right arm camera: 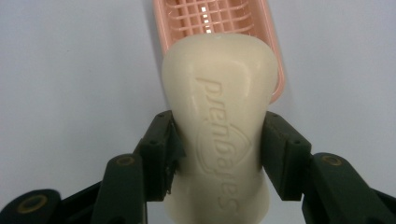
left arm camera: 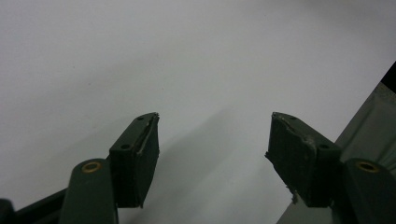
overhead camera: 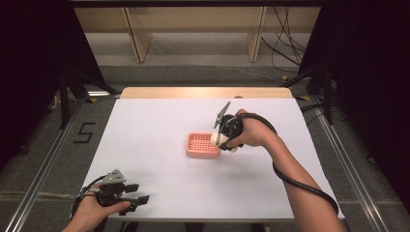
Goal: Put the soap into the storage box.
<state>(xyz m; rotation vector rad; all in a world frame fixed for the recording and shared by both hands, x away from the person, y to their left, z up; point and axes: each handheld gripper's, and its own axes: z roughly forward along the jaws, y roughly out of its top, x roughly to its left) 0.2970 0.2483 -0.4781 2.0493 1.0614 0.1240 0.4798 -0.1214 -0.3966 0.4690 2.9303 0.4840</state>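
A cream soap bar (right arm camera: 219,107) with embossed lettering sits clamped between the jaws of my right gripper (right arm camera: 217,154). In the high view the right gripper (overhead camera: 218,138) holds the soap bar (overhead camera: 214,138) just over the right edge of a pink slatted soap dish (overhead camera: 200,146) lying mid-table. The pink dish (right arm camera: 273,60) shows beyond the bar's far end. My left gripper (overhead camera: 138,193) rests near the table's front left edge, jaws wide apart. In the left gripper view the left gripper (left arm camera: 212,140) has only bare white tabletop between its fingers.
The white table (overhead camera: 159,125) stretches around the dish. Its front edge lies close by the left gripper, and grey floor (left arm camera: 373,126) shows past that edge. Wooden shelving legs (overhead camera: 138,41) and loose cables stand beyond the far edge.
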